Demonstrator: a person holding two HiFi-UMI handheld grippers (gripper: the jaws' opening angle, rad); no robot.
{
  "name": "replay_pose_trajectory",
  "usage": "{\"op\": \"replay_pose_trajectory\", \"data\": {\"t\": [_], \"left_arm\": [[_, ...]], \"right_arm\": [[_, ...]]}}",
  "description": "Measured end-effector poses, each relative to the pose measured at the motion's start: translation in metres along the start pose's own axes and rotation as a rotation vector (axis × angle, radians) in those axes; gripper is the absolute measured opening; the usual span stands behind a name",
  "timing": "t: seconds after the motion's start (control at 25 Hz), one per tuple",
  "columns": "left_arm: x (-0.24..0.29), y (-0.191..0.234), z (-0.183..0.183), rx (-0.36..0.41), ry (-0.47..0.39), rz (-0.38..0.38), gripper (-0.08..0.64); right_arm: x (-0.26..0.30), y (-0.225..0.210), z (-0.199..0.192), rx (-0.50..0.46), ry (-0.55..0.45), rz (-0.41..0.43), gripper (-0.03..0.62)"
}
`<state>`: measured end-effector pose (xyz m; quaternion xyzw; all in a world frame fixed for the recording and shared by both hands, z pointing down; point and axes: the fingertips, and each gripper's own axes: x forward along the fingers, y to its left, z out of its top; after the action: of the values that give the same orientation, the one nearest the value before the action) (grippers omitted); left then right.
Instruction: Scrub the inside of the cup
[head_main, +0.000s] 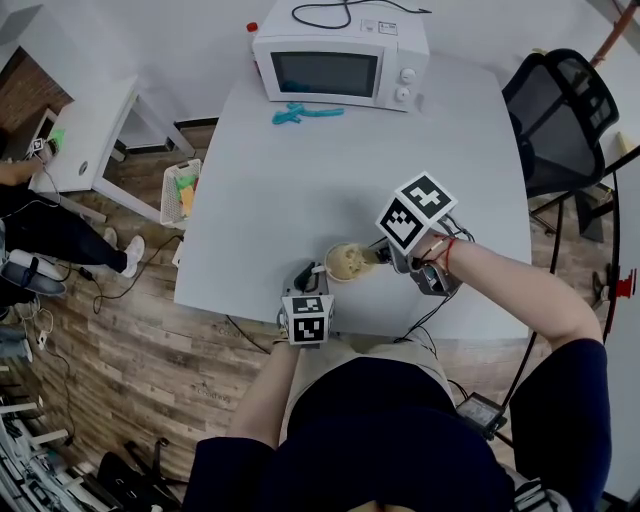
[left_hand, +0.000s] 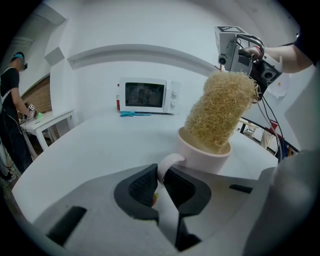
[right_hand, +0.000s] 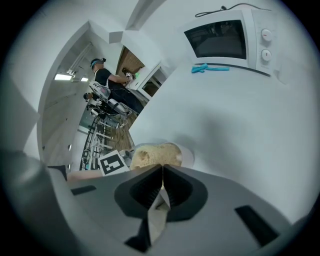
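A pale pink cup (head_main: 335, 272) stands near the front edge of the white table (head_main: 300, 180). My left gripper (head_main: 310, 280) is shut on the cup's handle (left_hand: 167, 162), with the jaws pinching it from both sides in the left gripper view (left_hand: 161, 174). A tan loofah scrubber (left_hand: 219, 111) stands tilted in the cup (left_hand: 205, 154), its lower end inside and its top above the rim. My right gripper (head_main: 385, 256) comes in from the right and is shut on the scrubber's upper end (right_hand: 154, 154). In the right gripper view (right_hand: 162, 172) the scrubber hides most of the cup's inside.
A white microwave (head_main: 338, 62) sits at the table's far edge with a blue tool (head_main: 303, 113) lying in front of it. A black office chair (head_main: 565, 110) stands to the right. A person (head_main: 40, 225) and a small white table (head_main: 85, 135) are to the left.
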<state>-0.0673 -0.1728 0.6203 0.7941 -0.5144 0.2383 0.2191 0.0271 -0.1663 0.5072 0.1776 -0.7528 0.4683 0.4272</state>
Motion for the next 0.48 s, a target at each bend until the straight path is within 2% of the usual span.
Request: {"op": "replay_pose_trajectory", "data": {"t": [0.24,0.48], "left_arm": [[-0.007,0.001,0.002,-0.003,0.007,0.001,0.041],[-0.014,-0.004,-0.003,-0.009,0.018,-0.039,0.041]], "right_arm": [[-0.019,0.015,-0.011,-0.032,-0.043,0.019,0.031],[-0.022,0.025,-0.036,-0.119,-0.001,-0.012,0.031]]}}
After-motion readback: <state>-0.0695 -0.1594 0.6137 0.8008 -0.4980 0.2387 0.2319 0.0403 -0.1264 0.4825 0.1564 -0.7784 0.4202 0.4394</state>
